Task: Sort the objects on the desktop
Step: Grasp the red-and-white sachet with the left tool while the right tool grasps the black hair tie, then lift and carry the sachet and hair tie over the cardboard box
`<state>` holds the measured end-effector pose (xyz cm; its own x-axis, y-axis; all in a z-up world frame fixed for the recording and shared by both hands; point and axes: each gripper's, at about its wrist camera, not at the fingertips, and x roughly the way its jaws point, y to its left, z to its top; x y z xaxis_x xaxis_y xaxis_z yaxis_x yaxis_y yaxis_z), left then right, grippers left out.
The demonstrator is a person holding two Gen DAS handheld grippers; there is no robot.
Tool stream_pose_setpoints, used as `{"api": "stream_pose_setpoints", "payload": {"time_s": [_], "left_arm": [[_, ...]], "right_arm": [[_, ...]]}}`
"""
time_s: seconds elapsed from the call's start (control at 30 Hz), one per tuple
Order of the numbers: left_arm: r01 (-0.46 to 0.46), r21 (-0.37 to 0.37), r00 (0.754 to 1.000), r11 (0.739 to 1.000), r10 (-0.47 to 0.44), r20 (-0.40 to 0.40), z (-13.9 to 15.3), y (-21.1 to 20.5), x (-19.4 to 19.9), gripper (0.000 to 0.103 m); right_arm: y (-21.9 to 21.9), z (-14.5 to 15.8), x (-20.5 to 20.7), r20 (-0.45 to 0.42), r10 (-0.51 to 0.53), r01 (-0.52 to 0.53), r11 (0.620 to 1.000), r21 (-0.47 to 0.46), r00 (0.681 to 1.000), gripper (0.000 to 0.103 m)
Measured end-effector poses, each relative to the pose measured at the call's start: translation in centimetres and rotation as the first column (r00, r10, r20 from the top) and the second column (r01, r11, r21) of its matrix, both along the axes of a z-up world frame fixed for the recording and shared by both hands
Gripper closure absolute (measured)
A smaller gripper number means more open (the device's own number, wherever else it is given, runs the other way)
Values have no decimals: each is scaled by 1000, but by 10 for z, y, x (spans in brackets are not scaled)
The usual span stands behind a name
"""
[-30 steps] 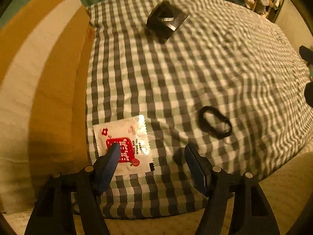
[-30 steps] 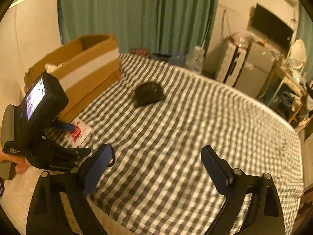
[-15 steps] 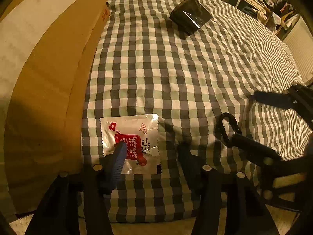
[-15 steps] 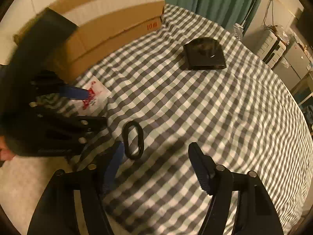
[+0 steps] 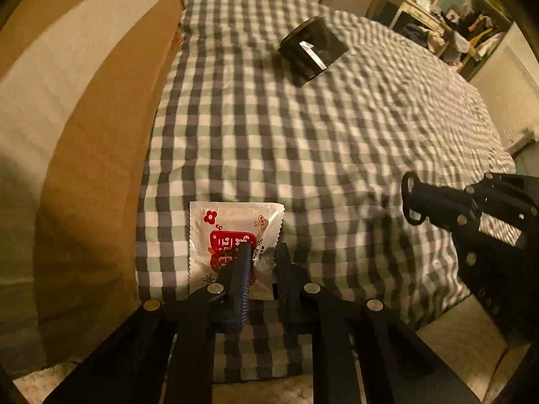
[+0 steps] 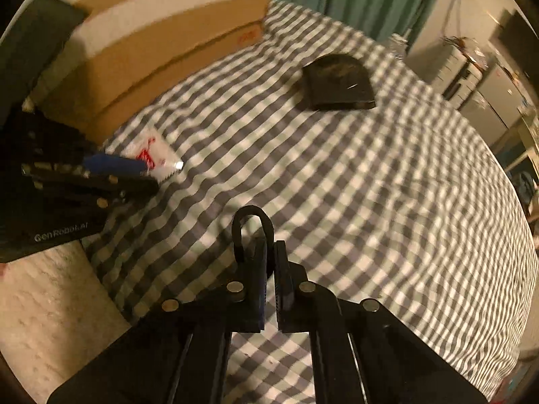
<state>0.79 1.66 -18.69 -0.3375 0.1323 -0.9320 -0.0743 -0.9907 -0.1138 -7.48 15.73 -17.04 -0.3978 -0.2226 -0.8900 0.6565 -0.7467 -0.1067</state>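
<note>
**Both claws down on items at the near edge of the checked bed**

Left wrist view: Your left claw [image 5: 261, 256] is closing, its jaws nearly together on the right-hand edge of the white and red snack packet [image 5: 232, 235], which lies flat on the checked bedspread [image 5: 303, 134] just beside the cardboard box [image 5: 101, 134]. A black rectangular case [image 5: 311, 50] lies well apart, toward the far side of the bed. At the right, your right claw [image 5: 417, 198] reaches in over the bed's near edge with the black oval clip [image 5: 409, 185] at its tips.

Right wrist view: Your right claw [image 6: 269, 252] is pinched tight on the right-hand side of the black oval clip [image 6: 251, 225]; the clip's far loop sticks out past the fingertips over the bedspread [image 6: 370, 185]. At the left, your left claw [image 6: 134, 166] rests on the packet [image 6: 151, 155], next to the box [image 6: 151, 50]. The black case [image 6: 338, 82] lies beyond.
</note>
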Motion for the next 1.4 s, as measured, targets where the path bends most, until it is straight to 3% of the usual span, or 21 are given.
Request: {"api": "stream_pose_setpoints", "payload": {"time_s": [0.37,0.87,1.07,1.4], "left_arm": [[72,27,992,997,-69,-107,50,13,5,98],[115,97,958,989,-85,-272,121,19,13,101],[126,89,923,988,-84,-375,167,6,34,101],[128,20,840,992,-97,-534,232,-28,61,101]], "right_arm": [[17,42,8,-90,-105,100,993,-63,990,100],[25,138,35,-221,-285,211,929,-305,933,100],[23,172,54,-277,-364,234,883,-407,889,100],[6,223,80,-314,-433,202,802,-562,845,100]]}}
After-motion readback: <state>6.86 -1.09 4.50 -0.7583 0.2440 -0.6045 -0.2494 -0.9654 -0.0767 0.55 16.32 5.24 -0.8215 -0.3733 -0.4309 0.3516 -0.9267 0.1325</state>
